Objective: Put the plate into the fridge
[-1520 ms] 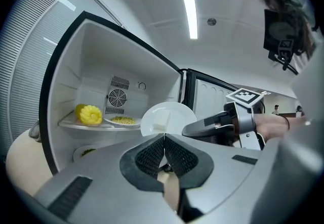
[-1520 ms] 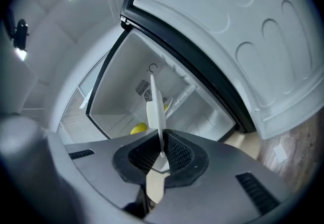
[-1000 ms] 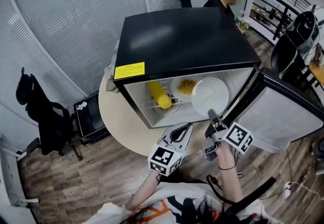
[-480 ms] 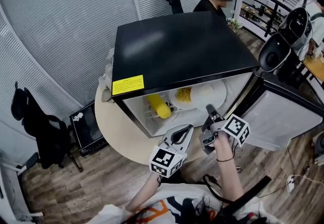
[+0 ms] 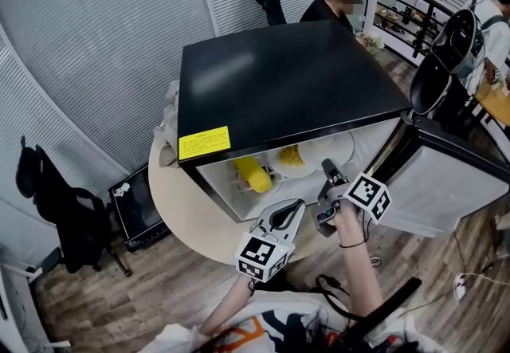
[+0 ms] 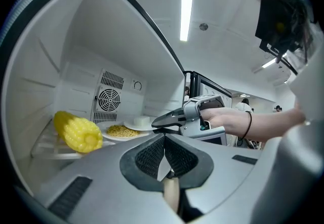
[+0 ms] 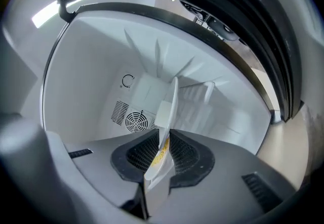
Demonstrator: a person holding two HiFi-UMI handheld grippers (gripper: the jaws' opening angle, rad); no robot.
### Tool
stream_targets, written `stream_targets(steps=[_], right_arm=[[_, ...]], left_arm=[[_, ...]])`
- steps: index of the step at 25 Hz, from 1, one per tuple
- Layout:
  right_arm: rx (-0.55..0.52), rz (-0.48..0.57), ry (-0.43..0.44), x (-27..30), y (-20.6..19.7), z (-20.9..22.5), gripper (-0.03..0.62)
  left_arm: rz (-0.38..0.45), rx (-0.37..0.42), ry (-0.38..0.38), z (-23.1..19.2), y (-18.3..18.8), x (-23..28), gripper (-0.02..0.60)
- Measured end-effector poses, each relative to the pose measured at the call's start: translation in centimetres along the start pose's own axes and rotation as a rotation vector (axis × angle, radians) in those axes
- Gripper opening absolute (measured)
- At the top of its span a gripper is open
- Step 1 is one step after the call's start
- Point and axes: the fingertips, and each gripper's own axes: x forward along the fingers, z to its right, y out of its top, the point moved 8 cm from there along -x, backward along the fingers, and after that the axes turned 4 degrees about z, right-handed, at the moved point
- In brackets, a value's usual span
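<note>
Loosened, just-opening right gripper (image 7: pixel 163 141) jaws flank the plate (image 5: pixel 333 149) rim — left gripper (image 6: pixel 164 141) clenched.

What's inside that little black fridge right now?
A corn cob on the wire shelf, a plate of yellow food beside it, and a white plate carrying a pale block. A round fan grille sits on the back wall. Anything below the shelf is covered.

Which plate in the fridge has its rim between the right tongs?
The white plate carrying the pale block, beside the noodle plate. Its rim sits between the right gripper tongs, which have just been opening; nothing touches the noodle plate.
</note>
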Motion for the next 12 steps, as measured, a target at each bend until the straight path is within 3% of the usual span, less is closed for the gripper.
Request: stream_targets(steps=[7, 12], right_arm=[[-0.034, 0.008, -0.017, 1.4, 0.8, 0.3, 0.057], [-0.158, 0.017, -0.059, 1.3, 0.9, -0.6, 0.101]], left_arm=[[-0.003, -0.008, 0.004, -0.7, -0.2, -0.1, 0.012], [0.0, -0.01, 0.004, -1.1, -0.1, 0.1, 0.012]])
